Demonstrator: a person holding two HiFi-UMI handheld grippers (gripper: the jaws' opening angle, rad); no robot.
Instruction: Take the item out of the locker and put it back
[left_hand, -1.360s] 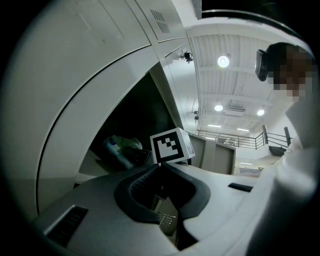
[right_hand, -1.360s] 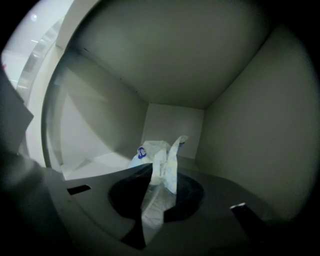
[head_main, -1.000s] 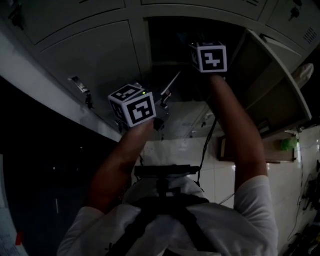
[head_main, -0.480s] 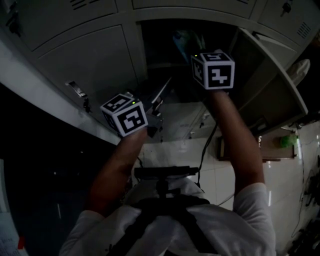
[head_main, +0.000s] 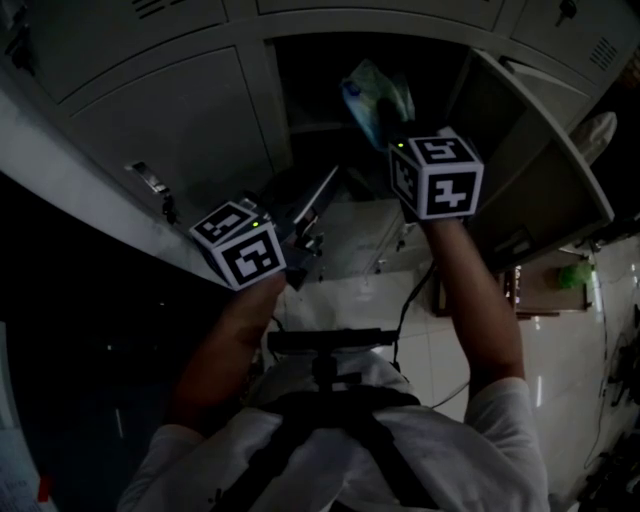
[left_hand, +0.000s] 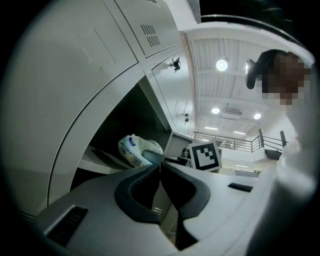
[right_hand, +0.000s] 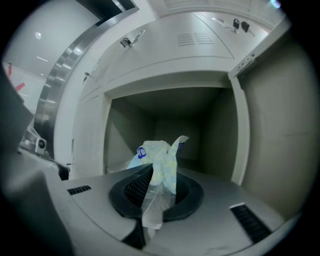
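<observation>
My right claw (right_hand: 151, 200) clamped on bag (right_hand: 161, 159); bag sticks forward, open locker (right_hand: 220, 145) dead ahead. Left claw (left_hand: 161, 168) closed, empty, farther off, beside opening.

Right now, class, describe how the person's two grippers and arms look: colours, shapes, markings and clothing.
Both the left gripper and right gripper have pale grey bodies with dark jaw pads. Each carries a white cube with black square markers, left cube, right cube, with a small green light. The person wears short white sleeves; a dark cable hangs near the right arm.
</observation>
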